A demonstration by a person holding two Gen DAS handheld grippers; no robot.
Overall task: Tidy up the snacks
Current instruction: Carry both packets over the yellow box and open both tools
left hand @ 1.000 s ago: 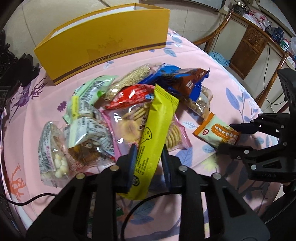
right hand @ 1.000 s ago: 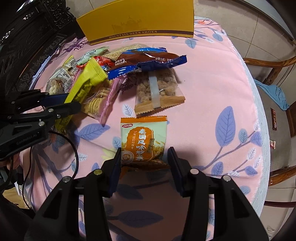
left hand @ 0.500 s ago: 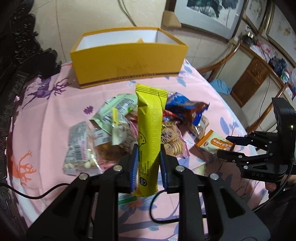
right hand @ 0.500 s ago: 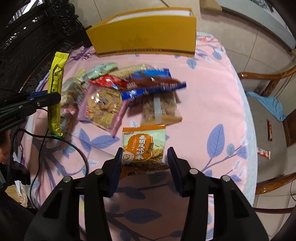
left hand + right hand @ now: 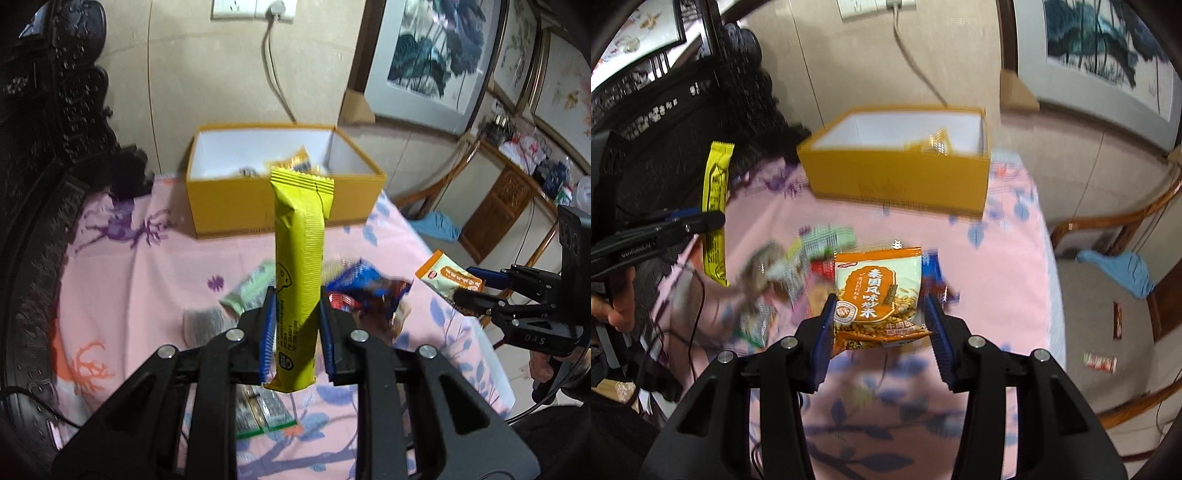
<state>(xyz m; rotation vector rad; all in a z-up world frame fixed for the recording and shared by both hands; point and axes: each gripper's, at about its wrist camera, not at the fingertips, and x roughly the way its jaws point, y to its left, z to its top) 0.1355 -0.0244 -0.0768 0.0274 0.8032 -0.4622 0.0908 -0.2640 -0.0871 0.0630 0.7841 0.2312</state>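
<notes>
Standing almost upright, the yellow snack bar (image 5: 300,266) runs its long axis vertically between the fingers (image 5: 269,328) of the left gripper (image 5: 295,332), which are closed on its lower part; its crimped top end points up and slightly away, lining up in the left wrist view with the front wall of the yellow box (image 5: 236,206), while its bottom end hangs below the fingers. In the right wrist view the same bar (image 5: 716,210) shows at the left, upright and clear of the surface.

The right gripper (image 5: 881,325) holds the orange rice snack packet (image 5: 879,295), its fingers pressed against the packet's two side edges. The packet faces the camera with its printed text upright and its sealed top edge pointing toward the box; its lower edge is crumpled between the fingers. From the left wrist view this packet (image 5: 448,277) appears at the right, lifted above the surface.

Below both grippers a pile of loose snack packets (image 5: 354,291) lies on the pink patterned tablecloth (image 5: 140,266), blurred in both views. The yellow box sits open at the far end of the surface, with at least one orange wrapper (image 5: 299,162) visible inside. A blue cloth (image 5: 1123,269) lies on the floor to the right.
</notes>
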